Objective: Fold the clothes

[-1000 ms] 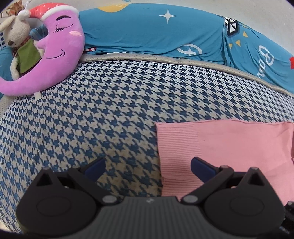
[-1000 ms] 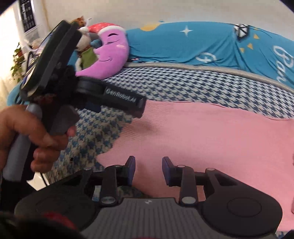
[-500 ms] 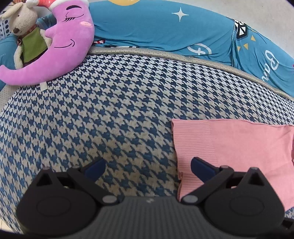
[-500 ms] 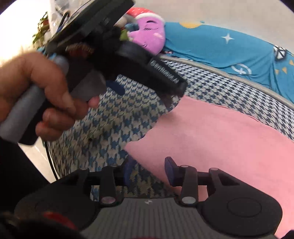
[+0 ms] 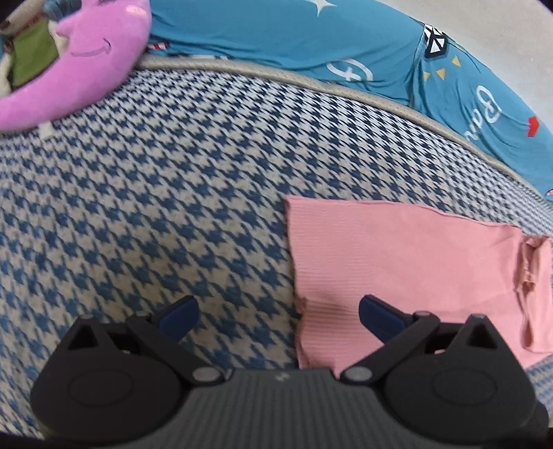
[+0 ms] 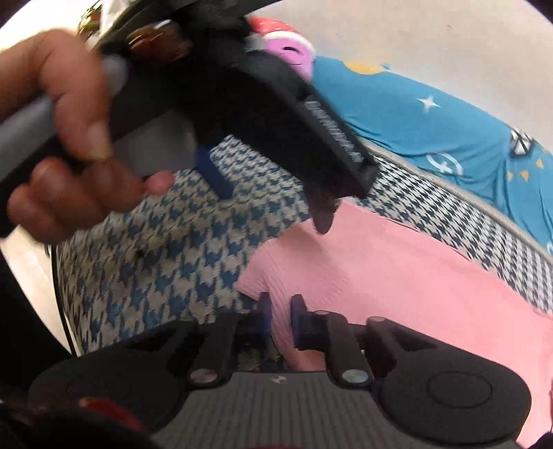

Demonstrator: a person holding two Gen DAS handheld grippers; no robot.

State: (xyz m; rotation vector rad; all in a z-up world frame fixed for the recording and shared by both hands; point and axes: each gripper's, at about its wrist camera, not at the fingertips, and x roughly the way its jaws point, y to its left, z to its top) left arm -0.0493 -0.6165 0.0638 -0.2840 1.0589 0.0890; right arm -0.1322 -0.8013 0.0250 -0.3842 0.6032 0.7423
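The pink knit garment [image 5: 397,269] lies flat on the houndstooth bed cover [image 5: 155,207], well short of the purple moon plush [image 5: 79,58] and the teal bedding [image 5: 276,31] at the bed's far side. From its ribbed hem its long axis runs off to my right. My left tool [image 5: 278,311] hangs released, fingers wide, straddling that hem's near corner: one finger over bare cover, the other over pink. My right tool [image 6: 279,316] is nearly clenched at the same near corner, its fingers narrowly parted with pink cloth between; I cannot tell whether it truly pinches the edge. Seen there, my left hand [image 6: 58,138] holds its tool just above the hem. Both tools sit at this corner, the right one closer. No containers are here.
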